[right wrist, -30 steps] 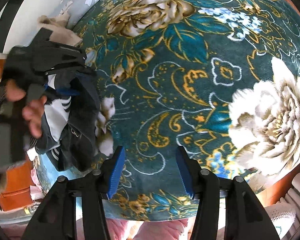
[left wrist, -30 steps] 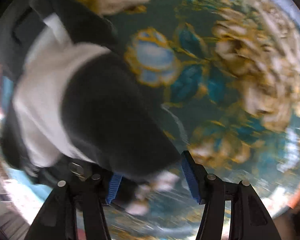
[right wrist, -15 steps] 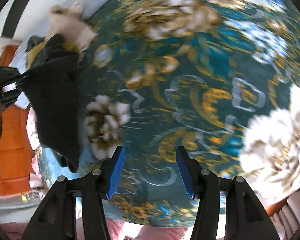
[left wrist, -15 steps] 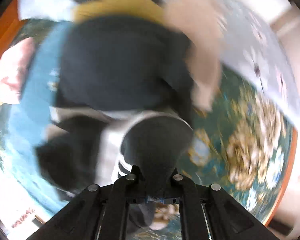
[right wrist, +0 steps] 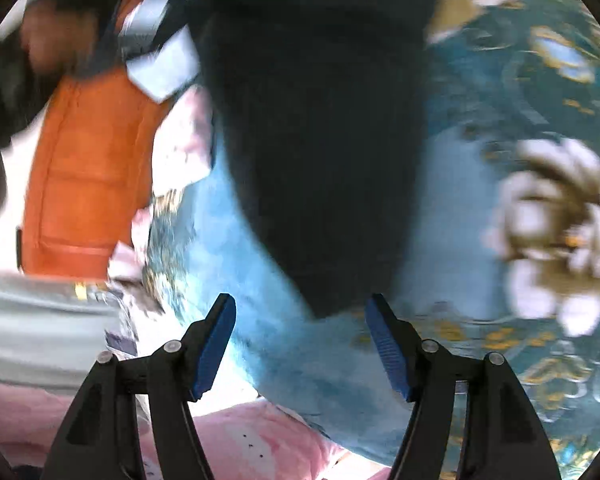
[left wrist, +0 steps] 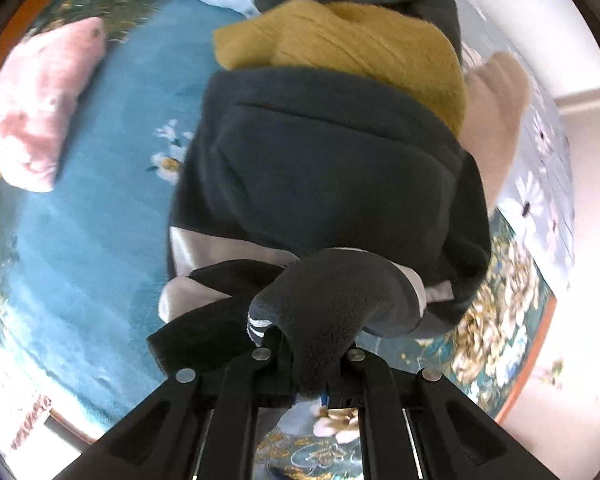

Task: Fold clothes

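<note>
Two grippers: left gripper (left wrist: 306, 364) pinched tight on dark fleece garment (left wrist: 328, 184), hanging mid-frame over floral blanket (left wrist: 80, 240); right gripper (right wrist: 300, 344) spread wide, empty. Risk: single-point hold lets garment bunch, or drag mustard sweater (left wrist: 360, 44), upper centre.

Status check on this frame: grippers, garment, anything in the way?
Left gripper shut on dark fleece garment, lifted over the bed. Right gripper open, empty, below the hanging hem. Mustard sweater and other clothes piled behind.
</note>
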A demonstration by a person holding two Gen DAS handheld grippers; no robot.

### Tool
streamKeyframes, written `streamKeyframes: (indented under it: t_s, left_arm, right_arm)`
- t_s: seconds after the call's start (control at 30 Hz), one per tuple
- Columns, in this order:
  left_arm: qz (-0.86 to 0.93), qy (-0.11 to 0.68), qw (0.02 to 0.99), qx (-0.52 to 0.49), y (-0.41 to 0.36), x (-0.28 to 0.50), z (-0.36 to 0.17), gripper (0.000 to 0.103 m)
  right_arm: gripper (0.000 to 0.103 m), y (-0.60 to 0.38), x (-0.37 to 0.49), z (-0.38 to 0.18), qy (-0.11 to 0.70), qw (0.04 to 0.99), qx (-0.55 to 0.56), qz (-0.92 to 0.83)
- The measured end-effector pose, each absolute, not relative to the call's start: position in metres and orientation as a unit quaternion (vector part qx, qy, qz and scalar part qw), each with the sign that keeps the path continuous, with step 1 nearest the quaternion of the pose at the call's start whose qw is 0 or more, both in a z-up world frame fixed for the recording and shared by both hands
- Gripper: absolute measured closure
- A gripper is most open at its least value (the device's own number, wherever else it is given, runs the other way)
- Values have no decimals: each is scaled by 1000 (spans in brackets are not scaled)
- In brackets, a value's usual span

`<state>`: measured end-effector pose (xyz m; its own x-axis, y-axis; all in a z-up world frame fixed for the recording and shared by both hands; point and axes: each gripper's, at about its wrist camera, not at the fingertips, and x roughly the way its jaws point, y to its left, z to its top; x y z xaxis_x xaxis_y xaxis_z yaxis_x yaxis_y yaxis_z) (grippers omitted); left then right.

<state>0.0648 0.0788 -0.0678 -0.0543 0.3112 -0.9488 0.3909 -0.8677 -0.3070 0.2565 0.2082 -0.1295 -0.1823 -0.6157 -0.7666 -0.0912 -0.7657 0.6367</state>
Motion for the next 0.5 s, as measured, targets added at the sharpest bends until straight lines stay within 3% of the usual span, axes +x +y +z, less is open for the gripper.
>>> streamKeyframes:
  t_s: [0.17, 0.23, 0.27, 0.3, 0.5]
  left_arm:
    - [-672, 253, -13, 695, 83, 60, -66, 95]
    - [-669, 259, -25, 696, 78, 60, -61, 95]
    - [-669, 262, -29, 695, 75, 60, -58, 95]
    - [-669, 264, -33, 694, 73, 62, -56, 96]
    - [-679, 277, -68, 677, 63, 70, -32, 96]
  right_arm:
    - [36, 176, 243, -150, -227, 85, 640, -729]
    - [61, 189, 239, -154, -241, 36, 638, -730]
    - [83, 202, 238, -150, -257, 14, 629, -734]
    - [98, 210, 238, -145, -261, -2, 624, -737]
    - [98, 284, 236, -89, -280, -98, 581, -758]
